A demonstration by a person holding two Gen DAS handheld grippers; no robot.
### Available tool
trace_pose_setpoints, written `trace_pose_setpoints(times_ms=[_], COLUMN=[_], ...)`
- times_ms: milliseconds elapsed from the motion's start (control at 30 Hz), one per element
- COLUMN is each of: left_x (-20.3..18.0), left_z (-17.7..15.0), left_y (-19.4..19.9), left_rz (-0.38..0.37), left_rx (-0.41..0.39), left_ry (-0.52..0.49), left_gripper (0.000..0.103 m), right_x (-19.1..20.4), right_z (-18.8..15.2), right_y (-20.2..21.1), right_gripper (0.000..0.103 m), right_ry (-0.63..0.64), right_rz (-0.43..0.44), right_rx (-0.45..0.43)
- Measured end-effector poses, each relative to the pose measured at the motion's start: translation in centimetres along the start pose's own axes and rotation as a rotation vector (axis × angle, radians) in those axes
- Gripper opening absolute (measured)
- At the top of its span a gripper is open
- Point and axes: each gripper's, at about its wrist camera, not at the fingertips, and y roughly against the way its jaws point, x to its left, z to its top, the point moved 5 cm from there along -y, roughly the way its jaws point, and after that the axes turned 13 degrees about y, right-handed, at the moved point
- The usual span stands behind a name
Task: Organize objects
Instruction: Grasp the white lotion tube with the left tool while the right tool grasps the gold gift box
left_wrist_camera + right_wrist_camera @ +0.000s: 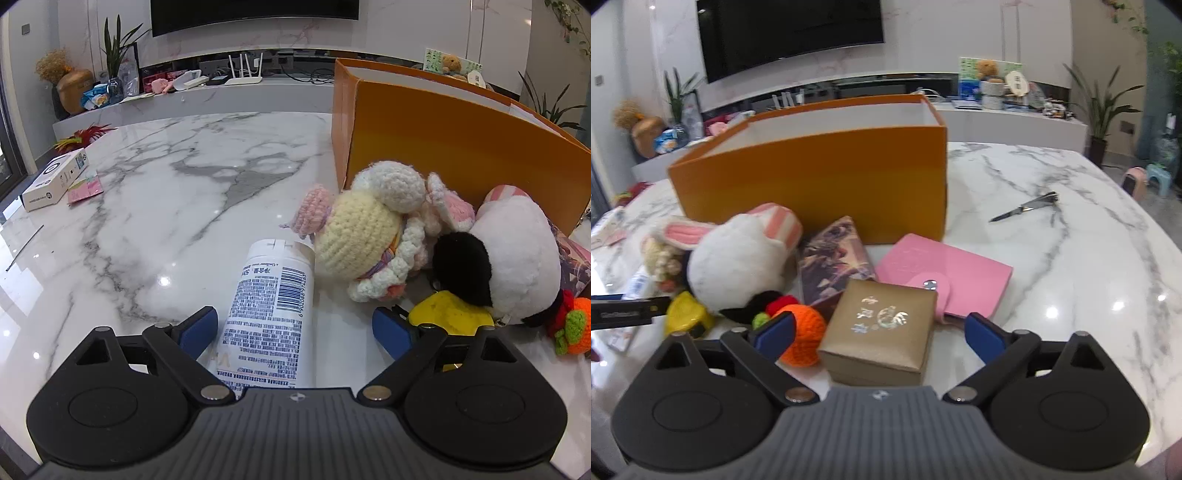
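So your right gripper [881, 332] is the one that matters here: its jaws are apart and the gold box [882, 328] sits right between them at 12 o'clock, almost dead centre, with a visible gap at each blue pad, so nothing's clamped yet. The box is squarish and sits a bit skewed to the jaw line, one corner pointing toward you, so I'd guess you want a small roll before you squeeze or you'll catch it on the corners. Watch the orange crochet ball [805, 338], it's touching or nearly touching the box at 9 o'clock, right beside your left pad. The orange bin [812, 177] is straight ahead at 12, past the pink wallet [960, 269] and the book [834, 266], so that's probably where it goes. Your left gripper [295, 328] is also spread open, with the white bottle [273, 302] lying between the pads, long axis running 12 to 6 and hugging the 9 o'clock pad; whether it touches that pad I can't tell.
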Motion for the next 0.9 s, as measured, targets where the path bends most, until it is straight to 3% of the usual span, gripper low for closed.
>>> trace_pose_setpoints(times_ms=[167,433,533,600,700,833,900], left_x=[-0.1,-0.2,-0.2,-0.3,-0.3,-0.3,-0.3], left_z=[-0.1,-0.2,-0.3,-0.3,-0.3,-0.4,-0.4], left_y=[0.1,0.2,0.2,0.3,0.3,0.3,0.3], left_rz=[0.001,0.002,0.008,0.009,0.007,0.002,0.0], left_rx=[-0.001,-0.015,-0.021,-0.024,-0.025,-0.034,-0.035], left_ry=[0.003,0.01,0.018,0.02,0.02,0.018,0.018], left_gripper=[0.103,0.103,0.103,0.103,0.103,0.103,0.103], right_x=[-0.7,0.7,0.7,0.8,1.2,0.5,0.5], right_z=[-0.3,-1.2,-1.3,-1.6,-1.8,-1.7,-1.7], right_y=[-1.0,-2.5,-2.6,-3.0,-3.3,-3.3,-3.3], right_gripper=[0.078,0.074,0.076,0.102,0.102,0.102,0.096], right_ry=[-0.069,0.005,0.002,0.019,0.067,0.016,0.022], right_rz=[0.009,-0.004,-0.003,-0.021,-0.037,-0.032,-0.043], right_rx=[0.023,0.08,0.078,0.115,0.127,0.106,0.099])
